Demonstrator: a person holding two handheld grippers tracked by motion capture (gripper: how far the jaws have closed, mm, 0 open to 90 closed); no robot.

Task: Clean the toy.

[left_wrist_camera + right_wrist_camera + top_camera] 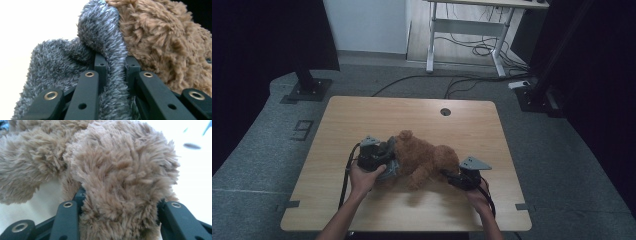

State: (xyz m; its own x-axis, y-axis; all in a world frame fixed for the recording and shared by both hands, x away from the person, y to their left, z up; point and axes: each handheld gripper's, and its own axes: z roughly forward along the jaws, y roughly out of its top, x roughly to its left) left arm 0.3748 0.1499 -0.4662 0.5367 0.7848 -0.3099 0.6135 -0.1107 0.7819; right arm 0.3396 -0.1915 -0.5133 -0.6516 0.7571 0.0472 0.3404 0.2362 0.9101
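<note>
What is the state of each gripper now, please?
Left gripper: shut on the grey fuzzy cloth.
Right gripper: closed around a limb of the brown teddy bear.

- This is looking like a lab or recording room — not a home.
- A plain wooden table (362, 112) is standing on grey carpet (257, 145).
- Black stands (307, 85) and dark curtains (262, 45) are flanking it.
- Loose cables (472, 50) are trailing over the floor under a white-legged desk (462, 25) behind.
</note>
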